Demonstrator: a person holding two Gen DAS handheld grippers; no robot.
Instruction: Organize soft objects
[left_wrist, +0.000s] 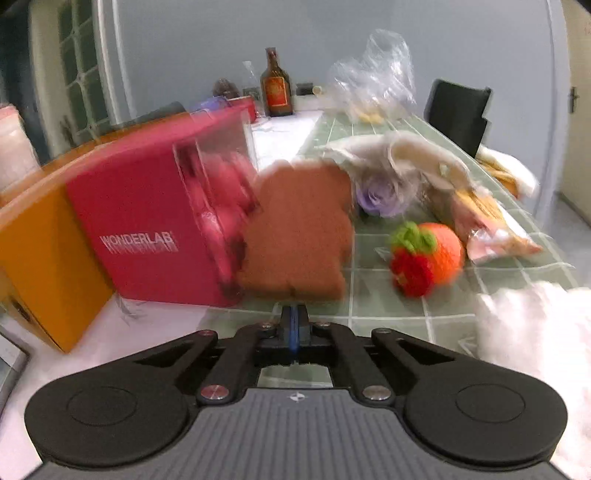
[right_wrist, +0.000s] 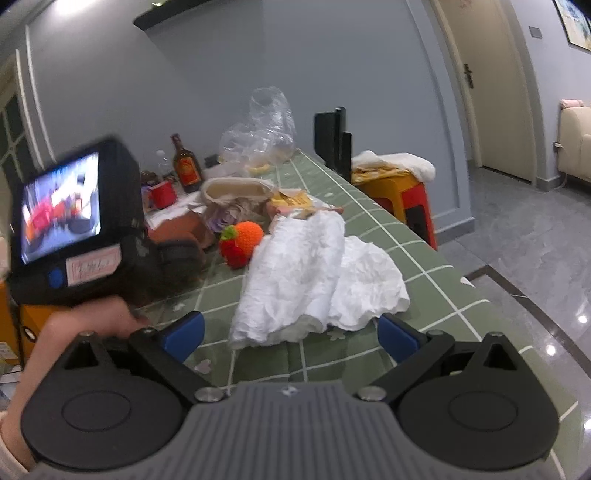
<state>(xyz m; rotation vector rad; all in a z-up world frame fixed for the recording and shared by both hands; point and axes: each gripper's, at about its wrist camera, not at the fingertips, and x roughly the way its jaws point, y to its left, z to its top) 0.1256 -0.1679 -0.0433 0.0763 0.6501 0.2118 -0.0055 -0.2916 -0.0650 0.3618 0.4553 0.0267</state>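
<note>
Where the green tiled table ends at its right edge, open floor lies beyond. A white cloth lies ahead of the released right gripper. Beside the red "WONDERLAB" box, the left gripper is clenched on a brown plush.

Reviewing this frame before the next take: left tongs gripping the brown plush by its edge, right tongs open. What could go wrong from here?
1. The left tongs pinch only the bottom edge of the brown plush; the left view is motion-blurred, so a fast swing might shake it loose.
2. The plush sits close against the red box and may snag on it.
3. The open right tongs hover at the white cloth; lifting it could drag the crocheted fruit beside it.
</note>
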